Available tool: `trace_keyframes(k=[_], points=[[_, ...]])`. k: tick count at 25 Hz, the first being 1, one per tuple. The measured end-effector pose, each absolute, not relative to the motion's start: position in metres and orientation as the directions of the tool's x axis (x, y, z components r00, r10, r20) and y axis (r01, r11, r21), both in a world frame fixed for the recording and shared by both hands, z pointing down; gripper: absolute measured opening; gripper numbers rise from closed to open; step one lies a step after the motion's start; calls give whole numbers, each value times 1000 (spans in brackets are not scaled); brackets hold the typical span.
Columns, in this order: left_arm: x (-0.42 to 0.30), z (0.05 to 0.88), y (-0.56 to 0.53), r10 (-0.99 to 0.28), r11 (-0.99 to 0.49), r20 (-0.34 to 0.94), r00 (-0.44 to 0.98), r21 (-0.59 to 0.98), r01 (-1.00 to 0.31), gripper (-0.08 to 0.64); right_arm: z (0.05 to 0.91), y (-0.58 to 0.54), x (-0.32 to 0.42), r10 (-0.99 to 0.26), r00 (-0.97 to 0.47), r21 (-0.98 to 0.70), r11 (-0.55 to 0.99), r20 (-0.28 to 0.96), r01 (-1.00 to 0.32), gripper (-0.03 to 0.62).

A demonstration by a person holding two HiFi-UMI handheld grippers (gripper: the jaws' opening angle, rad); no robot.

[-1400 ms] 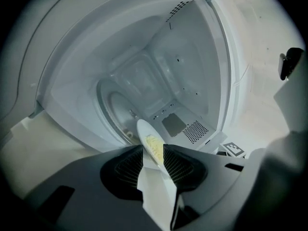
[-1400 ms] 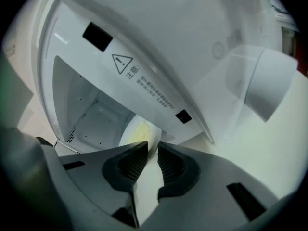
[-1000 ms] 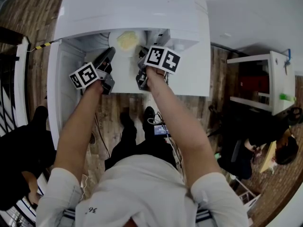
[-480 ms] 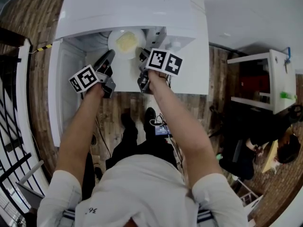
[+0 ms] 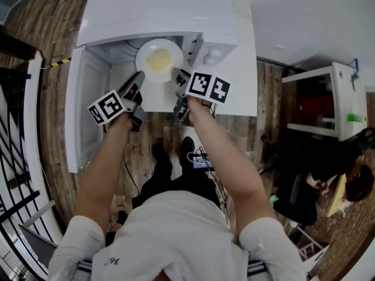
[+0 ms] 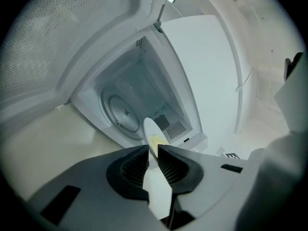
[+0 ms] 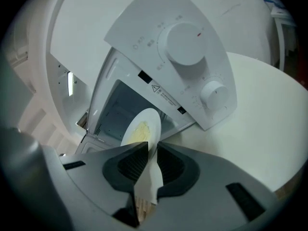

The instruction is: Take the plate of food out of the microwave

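Observation:
A white plate (image 5: 159, 60) with a yellow heap of food sits level in front of the white microwave's (image 5: 164, 16) open mouth, held by both grippers. My left gripper (image 5: 139, 77) is shut on the plate's left rim, and in the left gripper view the rim (image 6: 155, 137) runs between its pads (image 6: 137, 160). Gripping the right rim is my right gripper (image 5: 179, 75), its jaws closing a little tighter, with the plate (image 7: 139, 129) pinched between its pads (image 7: 169, 162). Behind the plate, the glass turntable (image 6: 120, 117) in the cavity is bare.
The microwave door (image 5: 88, 116) hangs open on the left. Its control panel with two dials (image 7: 185, 47) is on the right. The white counter (image 5: 158, 98) ends just below the grippers. A white shelf unit (image 5: 328, 98) and a seated person (image 5: 351, 186) are on the right, a black railing (image 5: 17, 157) on the left.
Both grippers have drawn back toward me with the plate, which has come out of the cavity and shows whole. The grips have not changed.

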State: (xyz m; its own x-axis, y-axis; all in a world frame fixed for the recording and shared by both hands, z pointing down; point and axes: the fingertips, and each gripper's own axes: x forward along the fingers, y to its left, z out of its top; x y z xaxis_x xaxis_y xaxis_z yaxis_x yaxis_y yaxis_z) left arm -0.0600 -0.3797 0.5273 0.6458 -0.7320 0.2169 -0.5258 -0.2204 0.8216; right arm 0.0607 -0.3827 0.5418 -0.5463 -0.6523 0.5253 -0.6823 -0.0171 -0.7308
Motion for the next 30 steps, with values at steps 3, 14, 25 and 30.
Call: trace_keyframes(k=[3, 14, 25, 30], points=[[-58, 520, -367, -732, -221, 215, 647, 822, -524, 63, 535, -370, 63, -655, -550, -740, -19, 518, -673, 61], [-48, 488, -317, -721, -245, 191, 666, 829, -503, 63, 506, -319, 72, -670, -562, -770, -23, 485, -638, 60], [-47, 456, -284, -724, -255, 176, 667, 830, -496, 57, 474, -284, 77, -680, -568, -779, -8, 464, -627, 60], [-48, 439, -273, -728, -247, 180, 661, 831, -498, 54, 453, -273, 78, -686, -573, -781, 11, 449, -625, 60]])
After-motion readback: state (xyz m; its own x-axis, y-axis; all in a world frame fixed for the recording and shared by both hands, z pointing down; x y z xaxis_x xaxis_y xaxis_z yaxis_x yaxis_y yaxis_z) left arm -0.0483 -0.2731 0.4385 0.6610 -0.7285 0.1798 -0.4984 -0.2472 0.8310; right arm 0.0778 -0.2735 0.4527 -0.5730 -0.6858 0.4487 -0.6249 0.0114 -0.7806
